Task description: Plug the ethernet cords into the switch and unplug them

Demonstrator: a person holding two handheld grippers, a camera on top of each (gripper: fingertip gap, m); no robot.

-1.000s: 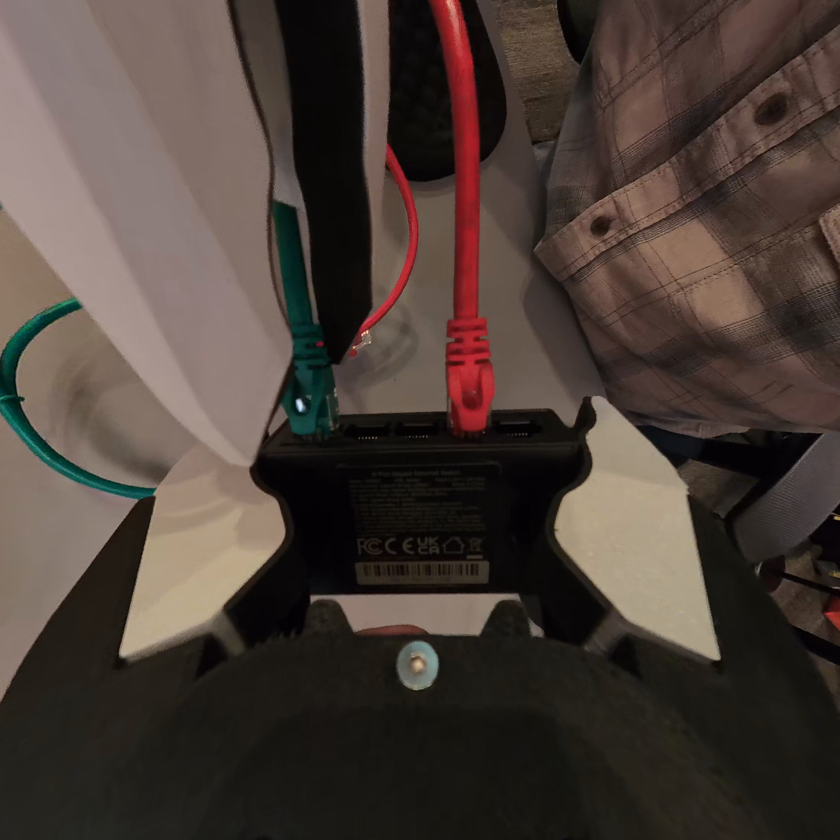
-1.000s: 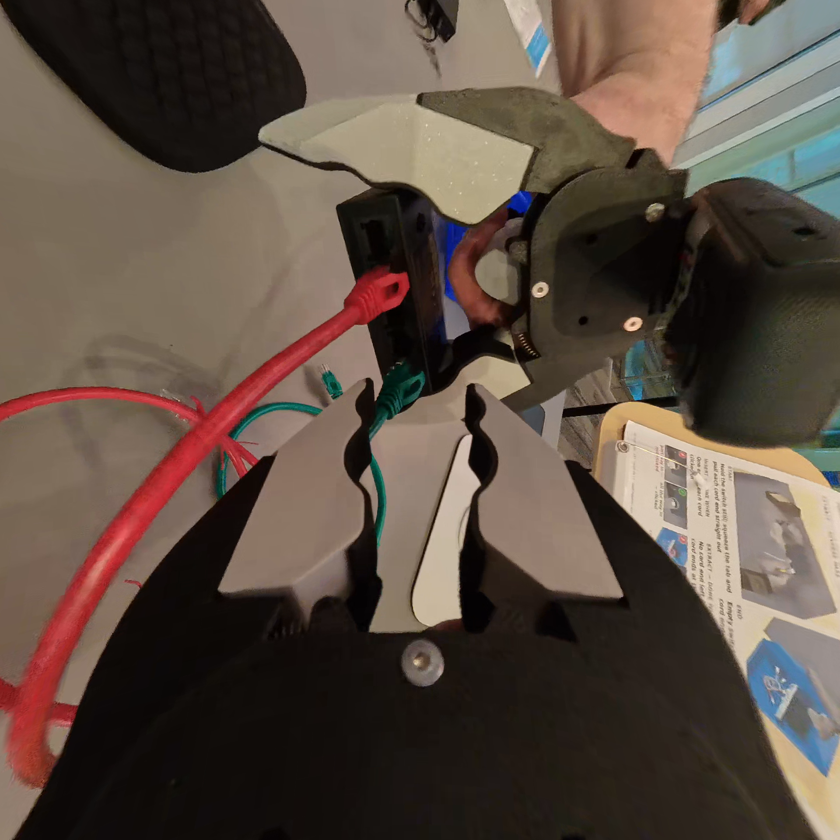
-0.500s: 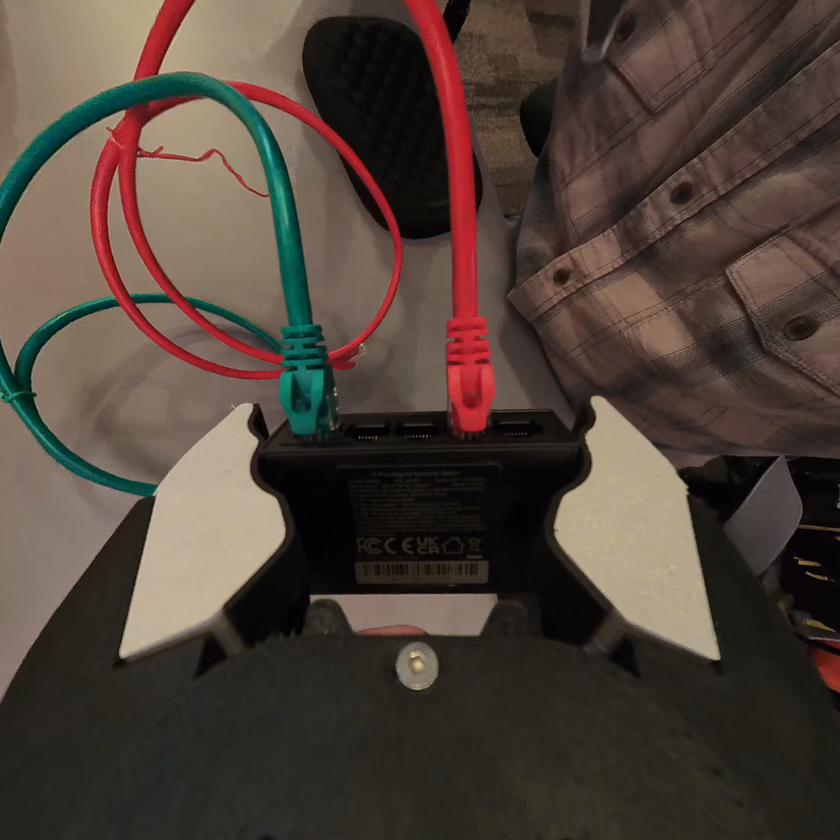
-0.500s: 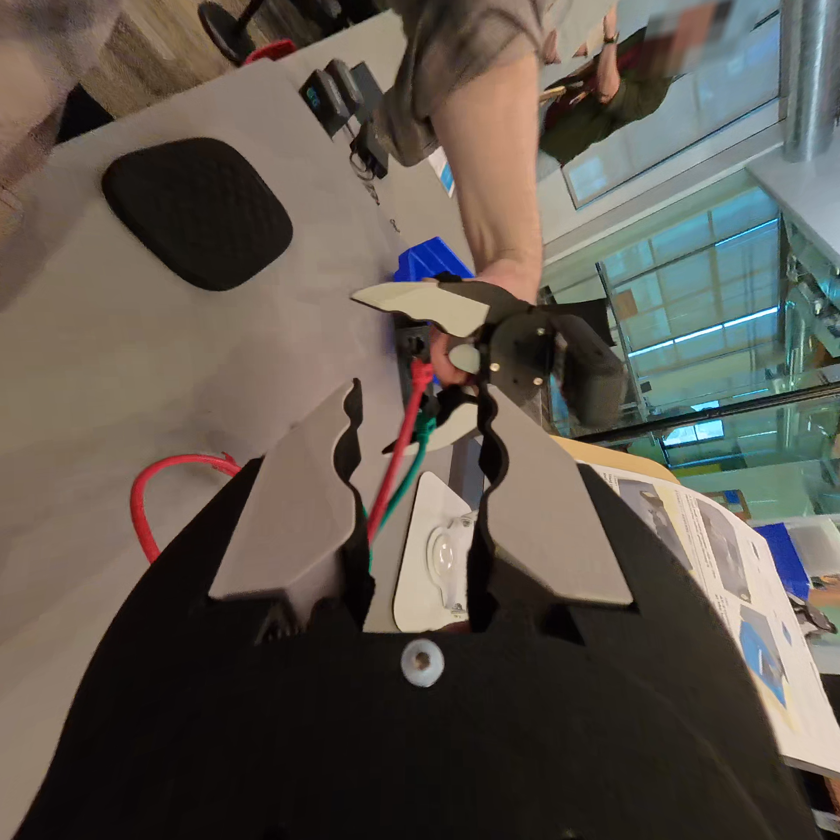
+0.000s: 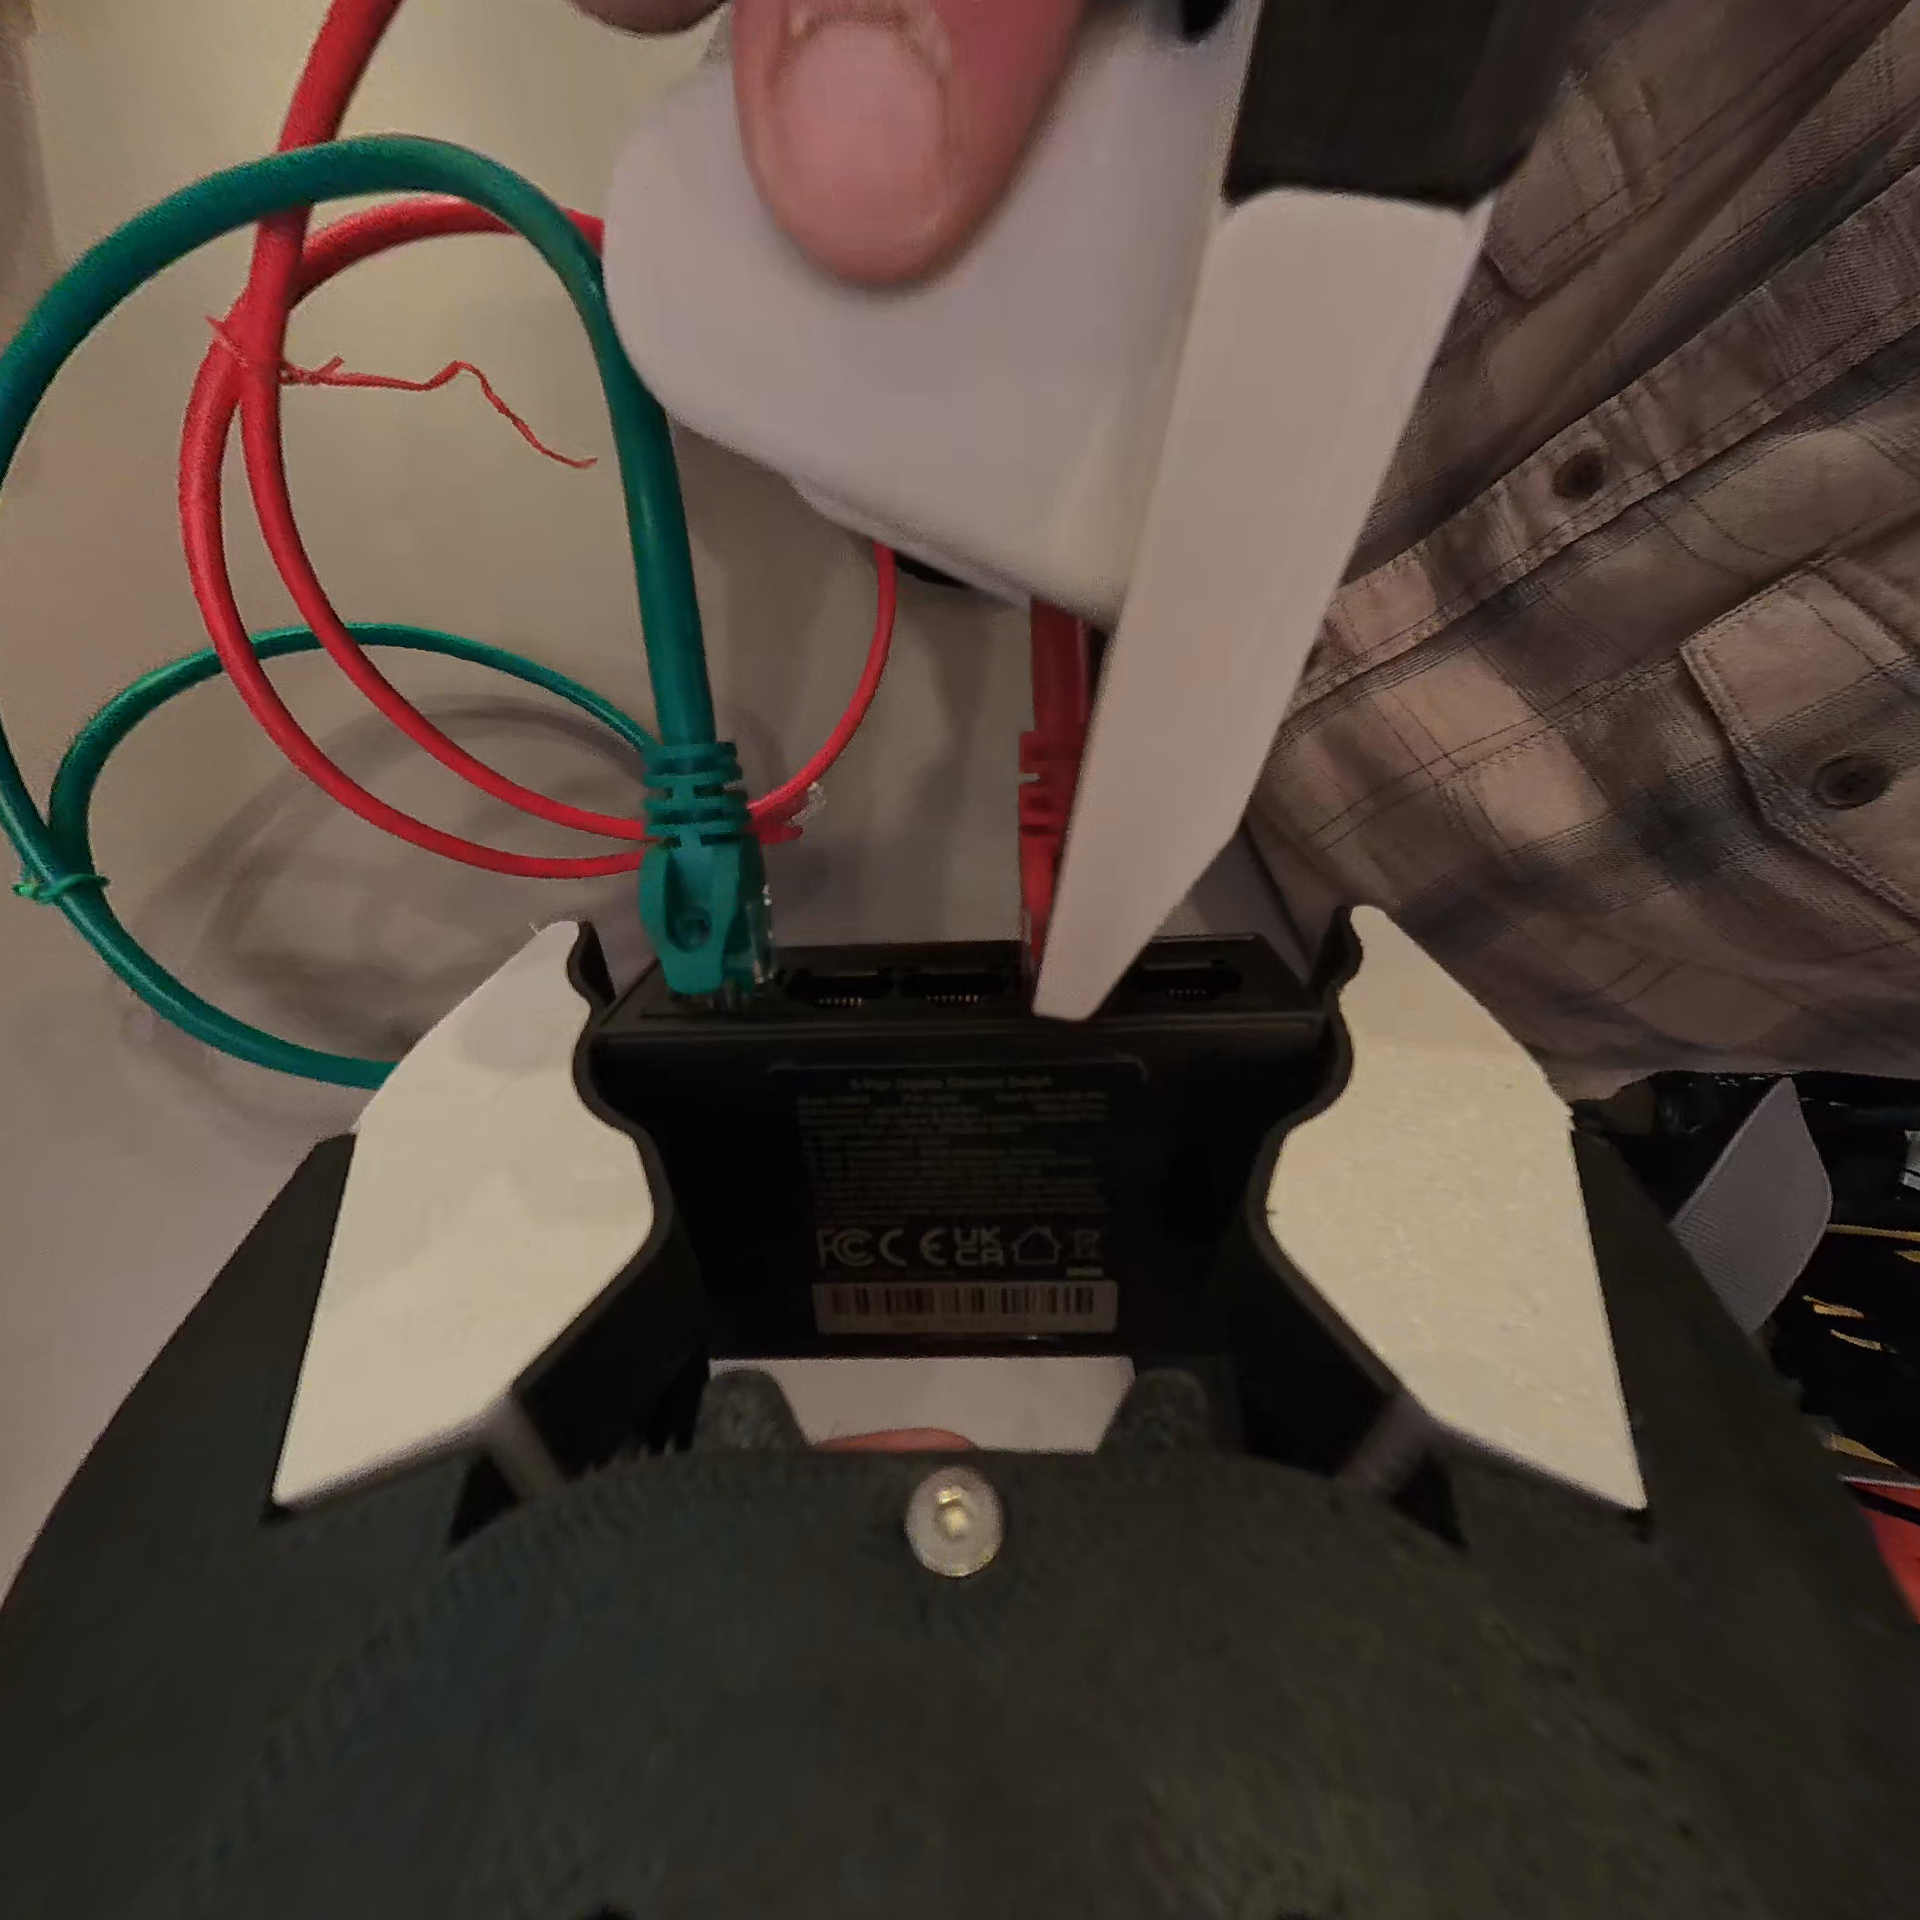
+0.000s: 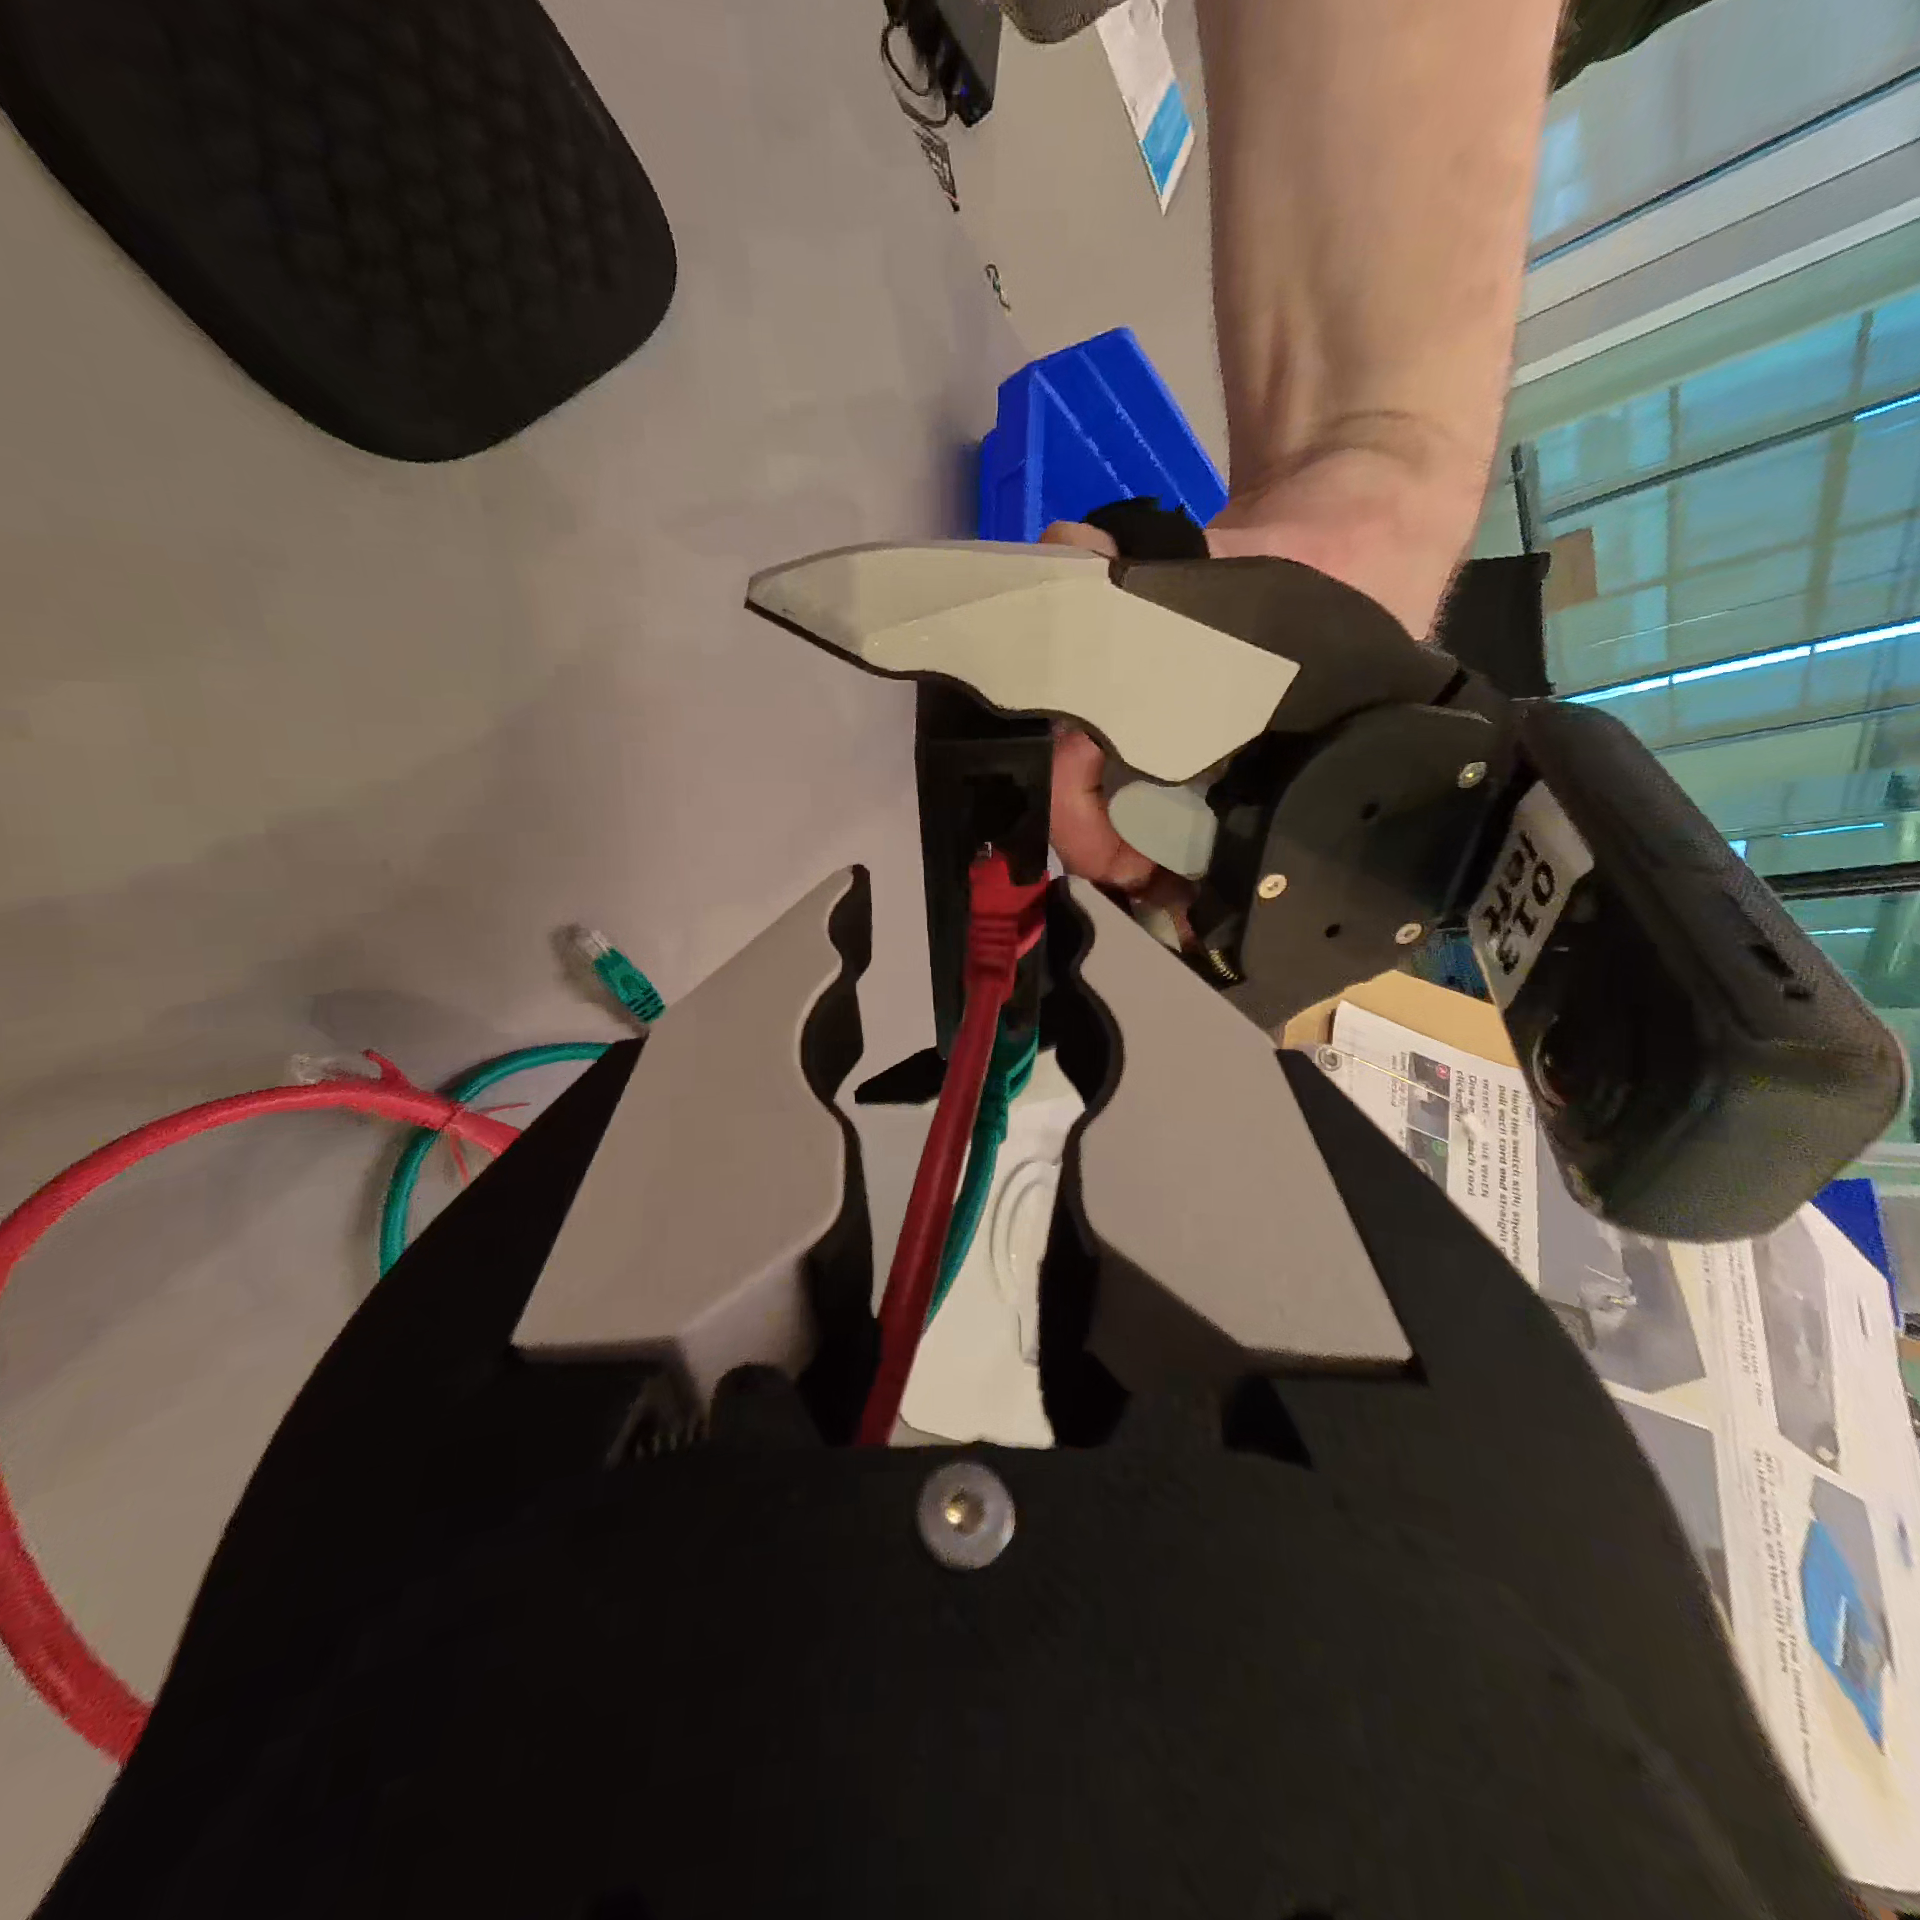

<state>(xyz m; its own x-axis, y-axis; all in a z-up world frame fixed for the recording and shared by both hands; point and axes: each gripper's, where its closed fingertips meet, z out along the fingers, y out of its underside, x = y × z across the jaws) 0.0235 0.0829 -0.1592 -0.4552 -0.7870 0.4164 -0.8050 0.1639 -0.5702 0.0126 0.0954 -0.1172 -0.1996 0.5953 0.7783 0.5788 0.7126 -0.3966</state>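
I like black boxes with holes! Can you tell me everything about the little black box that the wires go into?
The small black plastic switch box is clamped between the left gripper's pale fingers, held off the grey table. Its flat face bears a printed label and barcode. Along its far edge runs a row of ports: the green cord plug sits in the leftmost, the red cord plug further right, with empty ports between and beyond.

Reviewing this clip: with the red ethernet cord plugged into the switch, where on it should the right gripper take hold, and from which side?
Likely the ribbed boot of the red ethernet cord, just outside the switch, not the thin cable. Come in along the cable, in line with the port; the right gripper already straddles the plug, jaws open. The boot is stiff and straight. The left gripper clamps the switch.
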